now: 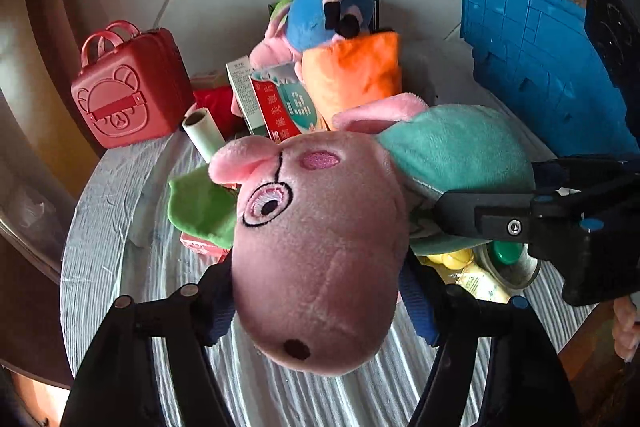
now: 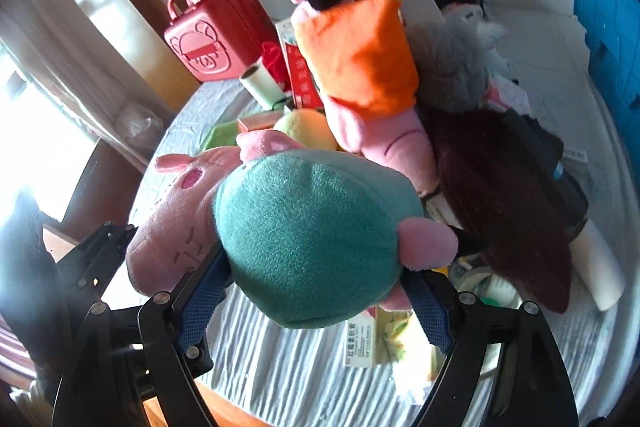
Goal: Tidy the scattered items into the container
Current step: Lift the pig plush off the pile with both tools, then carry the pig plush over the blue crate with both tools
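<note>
Left gripper (image 1: pixel 320 311) clamped pink plush pig (image 1: pixel 320 259) by snout, blue pads pressed on both sides. Right gripper (image 2: pixel 316 291) gripped same pig's teal body (image 2: pixel 312 235), pig lifted clear above grey striped cloth (image 2: pixel 288 367). Medicine box (image 2: pixel 360 343) lay on cloth beneath. Behind pig: second plush in orange dress (image 2: pixel 360 63), dark maroon furry item (image 2: pixel 504 195), paper roll (image 1: pixel 202 133). Further left, red case with handles (image 1: pixel 128 95) stood upright. Blue plastic container (image 1: pixel 536 67) at far right edge.

Pig toy (image 1: pixel 320 259): pink head, teal body. 2nd plush (image 1: pixel 352 67): blue w/ orange. Case (image 1: pixel 128 95): red, bear motif. Lid (image 1: pixel 532 59): blue grid. Cloth (image 1: pixel 96 227): grey-white stripes.
</note>
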